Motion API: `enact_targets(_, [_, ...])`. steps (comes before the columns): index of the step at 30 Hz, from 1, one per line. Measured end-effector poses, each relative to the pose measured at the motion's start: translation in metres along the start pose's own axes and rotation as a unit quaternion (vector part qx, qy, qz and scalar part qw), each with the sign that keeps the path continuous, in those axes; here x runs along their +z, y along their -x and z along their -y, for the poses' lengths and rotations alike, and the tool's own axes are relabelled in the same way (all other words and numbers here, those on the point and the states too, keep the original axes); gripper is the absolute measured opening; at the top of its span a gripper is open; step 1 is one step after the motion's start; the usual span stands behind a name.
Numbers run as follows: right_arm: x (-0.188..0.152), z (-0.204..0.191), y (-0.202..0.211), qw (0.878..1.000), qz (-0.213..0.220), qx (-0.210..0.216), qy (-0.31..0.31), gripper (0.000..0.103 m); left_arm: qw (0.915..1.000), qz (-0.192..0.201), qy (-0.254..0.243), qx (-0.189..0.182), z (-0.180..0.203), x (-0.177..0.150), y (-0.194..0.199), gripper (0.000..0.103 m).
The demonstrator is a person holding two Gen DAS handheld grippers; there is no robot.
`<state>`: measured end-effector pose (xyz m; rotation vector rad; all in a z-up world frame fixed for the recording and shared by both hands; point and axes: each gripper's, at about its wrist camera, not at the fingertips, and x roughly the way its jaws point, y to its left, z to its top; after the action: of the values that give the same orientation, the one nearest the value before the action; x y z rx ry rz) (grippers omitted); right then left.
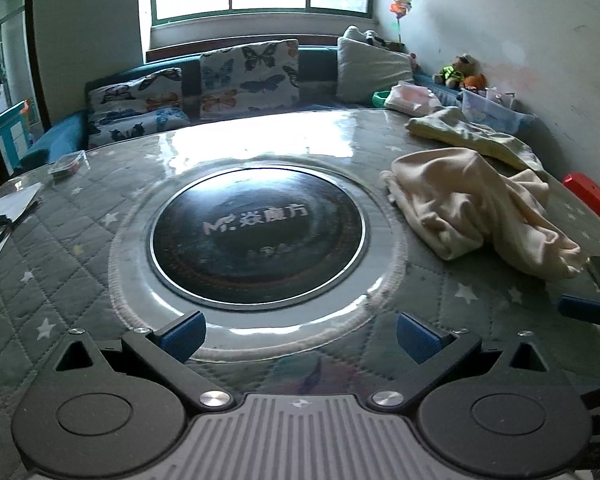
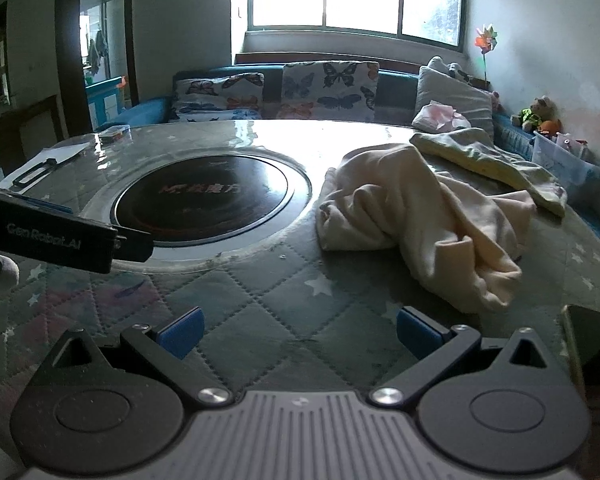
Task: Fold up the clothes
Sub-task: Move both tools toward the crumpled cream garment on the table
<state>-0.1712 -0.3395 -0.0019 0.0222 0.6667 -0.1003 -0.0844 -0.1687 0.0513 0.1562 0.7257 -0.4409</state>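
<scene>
Cream garment (image 2: 420,224) lies crumpled right of centre on the surface (image 2: 284,304), yellow-green garment (image 2: 488,160) just behind it. Soft, light, limp, probably slides on the glossy cover. Both left gripper (image 1: 300,332) and right gripper (image 2: 300,330) spread, empty. Pinch a hem edge or corner, not the bunched middle
</scene>
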Motion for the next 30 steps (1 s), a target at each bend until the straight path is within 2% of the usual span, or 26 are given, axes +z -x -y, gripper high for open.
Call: enact_targets(30, [0.0, 0.047, 0.007, 0.998, 0.006, -0.033, -0.054, 0.103, 0.9987, -0.015, -0.04, -0.028, 0.053, 0.021, -0.022, 0.103])
